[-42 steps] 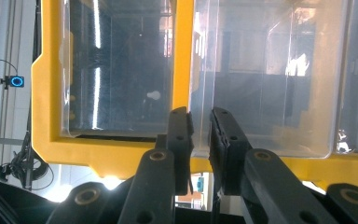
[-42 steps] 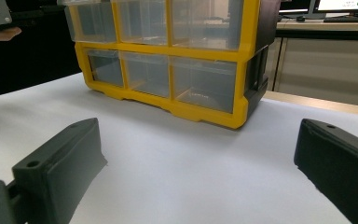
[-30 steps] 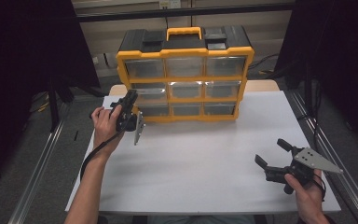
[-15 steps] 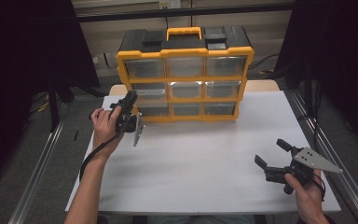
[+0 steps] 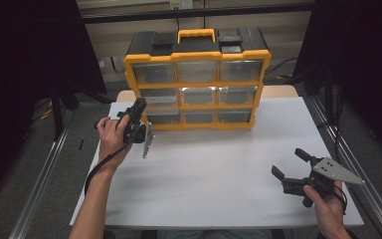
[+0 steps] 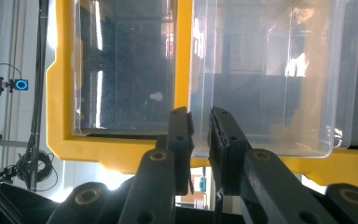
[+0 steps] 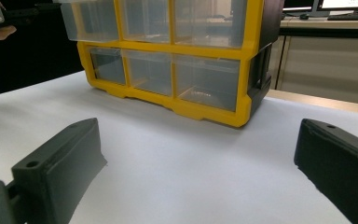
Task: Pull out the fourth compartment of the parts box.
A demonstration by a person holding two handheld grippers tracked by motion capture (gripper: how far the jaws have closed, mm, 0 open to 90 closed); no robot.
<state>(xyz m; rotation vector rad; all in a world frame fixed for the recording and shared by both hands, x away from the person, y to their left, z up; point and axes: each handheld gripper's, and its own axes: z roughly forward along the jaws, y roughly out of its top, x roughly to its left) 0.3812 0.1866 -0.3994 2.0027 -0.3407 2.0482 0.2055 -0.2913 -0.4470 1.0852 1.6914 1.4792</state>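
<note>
Two hand-held grippers, neither shifted from the earlier high views: nearest, the right gripper (image 5: pixel 292 168) sits low over the white table (image 5: pixel 219 169) at its near right corner, jaws spread wide with nothing between them. Farther, the left gripper (image 5: pixel 138 110) is clamped on the front edge of a clear drawer (image 6: pixel 265 79) (middle row, left column, pulled slightly out) of the yellow organizer (image 5: pixel 199 79) standing at the table's far edge. Its own view shows the pads (image 6: pixel 181 135) pinching the drawer's clear wall, a contact the high view leaves too small to read; the right gripper view shows that drawer (image 7: pixel 89 19) jutting forward.
</note>
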